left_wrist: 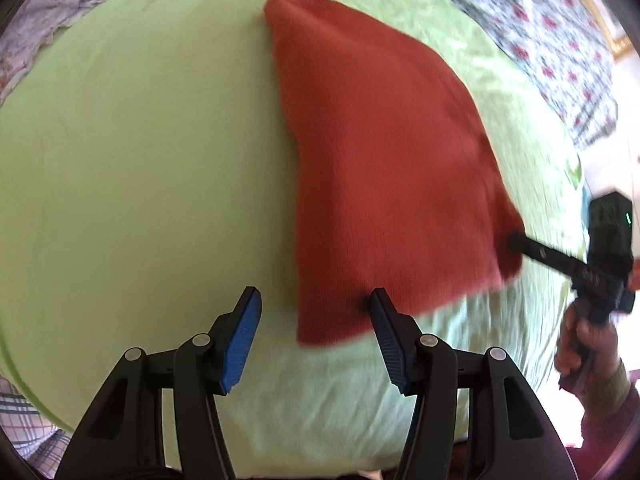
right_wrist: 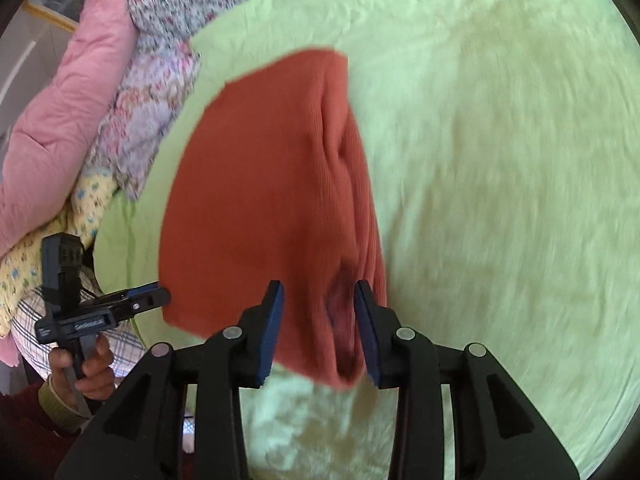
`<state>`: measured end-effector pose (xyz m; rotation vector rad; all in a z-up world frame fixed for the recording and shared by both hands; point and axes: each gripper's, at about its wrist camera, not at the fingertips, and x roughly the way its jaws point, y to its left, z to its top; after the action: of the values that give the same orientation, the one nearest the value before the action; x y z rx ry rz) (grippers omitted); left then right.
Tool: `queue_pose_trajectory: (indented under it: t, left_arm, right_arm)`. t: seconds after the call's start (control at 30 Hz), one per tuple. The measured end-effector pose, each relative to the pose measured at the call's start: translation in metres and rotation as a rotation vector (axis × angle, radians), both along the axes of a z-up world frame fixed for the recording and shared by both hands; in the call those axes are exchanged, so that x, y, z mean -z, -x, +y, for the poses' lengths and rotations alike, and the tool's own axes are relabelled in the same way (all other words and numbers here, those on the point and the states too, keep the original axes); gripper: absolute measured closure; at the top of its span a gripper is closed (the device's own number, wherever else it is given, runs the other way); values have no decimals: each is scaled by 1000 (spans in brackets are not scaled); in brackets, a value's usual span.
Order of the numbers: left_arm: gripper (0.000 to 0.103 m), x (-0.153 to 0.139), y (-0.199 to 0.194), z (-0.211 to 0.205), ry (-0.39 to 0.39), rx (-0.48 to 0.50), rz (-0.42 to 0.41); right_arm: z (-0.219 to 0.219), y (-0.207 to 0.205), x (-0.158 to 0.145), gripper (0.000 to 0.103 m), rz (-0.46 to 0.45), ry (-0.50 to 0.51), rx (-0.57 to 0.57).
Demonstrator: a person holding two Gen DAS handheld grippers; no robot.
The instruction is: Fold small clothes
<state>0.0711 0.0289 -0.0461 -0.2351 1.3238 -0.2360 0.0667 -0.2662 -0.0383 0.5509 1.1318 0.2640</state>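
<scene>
You are flattening the folded rust-red ribbed knit garment (right_wrist: 260, 208); both claws, the left gripper (left_wrist: 316, 304) and the right gripper (right_wrist: 319, 296), are standing open, gripping nothing. Smooth the ridge at one o'clock.

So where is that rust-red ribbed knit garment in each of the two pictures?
Left wrist view: the rust-red ribbed knit garment lies centre-right, running from the top down to the camera's own fingers.
Right wrist view: the garment fills the centre-left, its near corner between the camera's own fingers.
Shared landmark: the light green bedsheet under it.
</scene>
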Motion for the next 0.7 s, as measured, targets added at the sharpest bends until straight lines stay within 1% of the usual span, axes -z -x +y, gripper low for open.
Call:
queue_pose_trajectory:
  t: [0.1, 0.17, 0.2, 0.23, 0.27, 0.33, 0.4, 0.43, 0.5, 0.57, 0.63, 0.7]
  left_arm:
    - [46, 8, 21, -7, -37, 58, -2]
    - [46, 15, 27, -12, -76, 64, -18]
    - [49, 19, 28, -12, -91, 60, -29]
    - [52, 21, 26, -13, -105, 48, -47]
    - [54, 22, 24, -15, -130, 29, -66]
    - [73, 24, 19, -16, -159, -5, -82]
    - [82, 25, 17, -18, -163, -29, -82]
    - [89, 24, 18, -21, -172, -34, -91]
    - [94, 22, 23, -28, -195, -25, -110]
    - [97, 20, 29, -33, -211, -18, -117]
    - [98, 22, 30, -34, -212, -19, -106]
    - [99, 23, 31, -32, -206, -24, -98]
  right_arm:
    - [2, 10, 8, 65, 7, -20, 9]
    - [3, 16, 14, 65, 12, -26, 8]
    - [4, 16, 15, 66, 12, -19, 2]
    - [6, 17, 16, 76, 12, -8, -4]
    - [8, 15, 16, 98, 12, 11, -8]
    - [10, 12, 11, 98, 2, 26, -5]
    - [9, 12, -6, 98, -52, 22, -13]
    - [8, 13, -17, 98, -88, 19, -18]
    - [6, 15, -32, 99, -135, 47, -35]
    - [4, 15, -29, 99, -130, 102, -44]
    - [0, 15, -9, 99, -90, 144, -44]
    - [-3, 18, 20, 99, -33, 149, -42]
